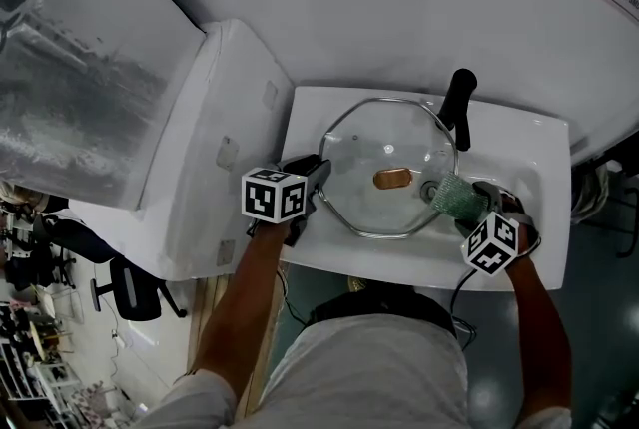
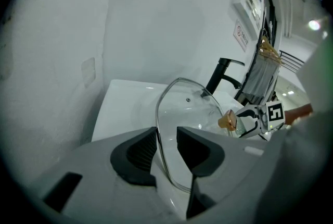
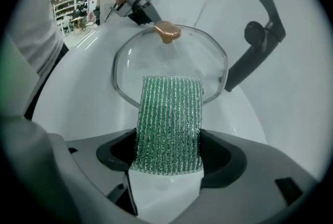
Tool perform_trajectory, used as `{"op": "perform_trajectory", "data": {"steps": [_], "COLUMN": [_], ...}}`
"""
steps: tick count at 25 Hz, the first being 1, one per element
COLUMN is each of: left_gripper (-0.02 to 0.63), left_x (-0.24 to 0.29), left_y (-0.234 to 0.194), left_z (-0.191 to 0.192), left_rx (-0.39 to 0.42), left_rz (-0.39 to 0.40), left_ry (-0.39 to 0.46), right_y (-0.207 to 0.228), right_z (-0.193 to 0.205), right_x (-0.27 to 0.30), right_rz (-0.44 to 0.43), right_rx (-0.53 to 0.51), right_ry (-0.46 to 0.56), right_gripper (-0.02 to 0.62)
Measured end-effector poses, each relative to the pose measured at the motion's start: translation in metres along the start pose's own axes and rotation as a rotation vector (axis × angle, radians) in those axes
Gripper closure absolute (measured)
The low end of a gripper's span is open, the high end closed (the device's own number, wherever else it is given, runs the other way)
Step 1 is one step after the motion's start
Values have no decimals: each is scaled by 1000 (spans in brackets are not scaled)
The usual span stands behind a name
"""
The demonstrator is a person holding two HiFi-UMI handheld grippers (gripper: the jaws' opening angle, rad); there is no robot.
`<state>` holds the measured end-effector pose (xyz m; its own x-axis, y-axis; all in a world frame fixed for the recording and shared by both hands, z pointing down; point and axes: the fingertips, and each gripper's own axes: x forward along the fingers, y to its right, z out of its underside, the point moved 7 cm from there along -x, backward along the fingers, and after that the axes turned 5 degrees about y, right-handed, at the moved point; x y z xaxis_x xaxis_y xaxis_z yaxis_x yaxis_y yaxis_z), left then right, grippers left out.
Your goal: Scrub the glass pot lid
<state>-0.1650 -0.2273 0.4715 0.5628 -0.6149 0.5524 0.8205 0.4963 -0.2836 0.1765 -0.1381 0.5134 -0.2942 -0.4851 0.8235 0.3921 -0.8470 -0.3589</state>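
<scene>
A glass pot lid [image 1: 369, 158] with a copper-coloured knob [image 1: 393, 179] stands tilted in the white sink [image 1: 419, 267]. My left gripper [image 1: 312, 180] is at the lid's left edge, and in the left gripper view the metal rim [image 2: 157, 129] runs between its jaws, which are shut on it. At the lid's right side, my right gripper [image 1: 461, 208] is shut on a green scrub pad [image 1: 454, 194]. In the right gripper view the scrub pad [image 3: 169, 113] sticks out past the jaws, its tip over the near rim of the lid [image 3: 171, 56].
A black faucet [image 1: 459, 106] rises at the back of the sink, just right of the lid; it also shows as a faucet [image 3: 260, 35] close to the scrub pad's right. A white cabinet [image 1: 200, 148] adjoins the sink's left side. A wall runs behind.
</scene>
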Motion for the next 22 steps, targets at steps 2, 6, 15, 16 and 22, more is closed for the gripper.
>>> {"op": "perform_trajectory", "data": {"steps": [2, 6, 15, 16, 22], "left_gripper": [474, 472, 465, 465, 465], "left_x": [-1, -5, -32, -36, -56], "left_y": [1, 4, 23, 28, 61], "left_z": [-1, 0, -20, -24, -48], "left_rx": [7, 17, 57, 58, 89], "left_rz": [0, 3, -16, -10, 43], "left_ry": [-2, 7, 148, 172, 306], "right_y": [5, 10, 15, 16, 30], "right_z": [-5, -24, -92, -99, -135], "right_x": [-8, -28, -73, -77, -102], "right_rz": [9, 20, 30, 27, 20], "right_rx": [31, 50, 145, 172, 320], "right_ry": [34, 115, 371, 406, 603], "right_gripper": [247, 247, 247, 247, 247]}}
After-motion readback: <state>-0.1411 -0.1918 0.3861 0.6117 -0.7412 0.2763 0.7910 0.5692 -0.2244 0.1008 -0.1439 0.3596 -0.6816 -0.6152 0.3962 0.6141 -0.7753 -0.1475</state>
